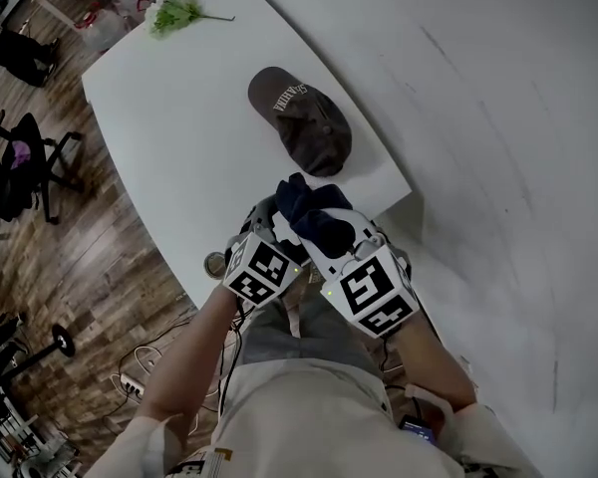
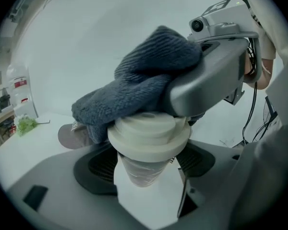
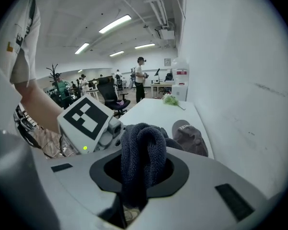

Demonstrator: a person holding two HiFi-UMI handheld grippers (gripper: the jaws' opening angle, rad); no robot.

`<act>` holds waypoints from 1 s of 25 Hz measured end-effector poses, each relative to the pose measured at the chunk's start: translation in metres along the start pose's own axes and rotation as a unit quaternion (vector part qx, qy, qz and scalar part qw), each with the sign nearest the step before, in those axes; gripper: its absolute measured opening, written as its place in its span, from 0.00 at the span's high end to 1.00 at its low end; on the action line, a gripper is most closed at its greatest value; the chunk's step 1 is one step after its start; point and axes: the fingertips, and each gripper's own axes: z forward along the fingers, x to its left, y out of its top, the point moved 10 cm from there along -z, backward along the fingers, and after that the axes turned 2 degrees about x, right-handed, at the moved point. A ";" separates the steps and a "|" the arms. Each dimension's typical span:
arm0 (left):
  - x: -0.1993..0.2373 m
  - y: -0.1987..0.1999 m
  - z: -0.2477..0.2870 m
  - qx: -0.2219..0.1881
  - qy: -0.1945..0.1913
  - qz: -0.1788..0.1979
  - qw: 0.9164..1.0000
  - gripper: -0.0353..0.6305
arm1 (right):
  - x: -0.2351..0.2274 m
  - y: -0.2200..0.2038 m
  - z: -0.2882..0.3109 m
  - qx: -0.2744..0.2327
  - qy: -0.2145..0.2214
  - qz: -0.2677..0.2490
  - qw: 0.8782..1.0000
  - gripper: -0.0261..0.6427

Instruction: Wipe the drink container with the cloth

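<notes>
Your left gripper (image 2: 146, 178) had its fingers clamped on the drink container (image 2: 149, 131) at lower centre. Your right gripper (image 3: 139, 176) pinched the cloth (image 2: 144, 78) onto its lid. Mid-wipe, I judged; next, the cloth needed sweeping round lid and sides.

A brown cap (image 1: 301, 119) with pale lettering lies on a white table (image 1: 169, 147), close to the white wall (image 1: 498, 118). A green sprig (image 1: 175, 12) lies at the table's far end, well apart from the cap. Black chairs (image 1: 25, 157) stand on the wooden floor (image 1: 100, 267) beside the table, and a power strip (image 1: 130, 385) with cables lies there. Farther off, a person (image 3: 140, 78) stands under ceiling strip lights (image 3: 114, 24).
</notes>
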 end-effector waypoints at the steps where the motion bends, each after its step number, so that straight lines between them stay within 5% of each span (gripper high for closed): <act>1: 0.000 -0.001 0.000 -0.002 0.000 0.000 1.000 0.35 | 0.002 -0.003 -0.003 0.003 0.008 0.004 1.000 0.81; 7: 0.003 -0.001 0.000 0.001 -0.019 0.009 1.000 0.35 | -0.010 -0.015 -0.023 0.050 -0.054 0.024 0.997 0.81; 14: 0.004 0.002 0.001 0.014 -0.045 0.037 0.998 0.36 | -0.022 -0.002 -0.009 0.004 -0.129 0.039 0.991 0.81; 20: 0.002 0.003 0.001 0.023 -0.034 0.023 0.999 0.35 | -0.001 0.015 0.011 -0.005 -0.088 0.012 0.996 0.82; 25: 0.003 0.001 0.001 0.020 -0.040 0.016 0.999 0.35 | 0.001 -0.006 -0.001 -0.003 -0.018 0.105 0.994 0.82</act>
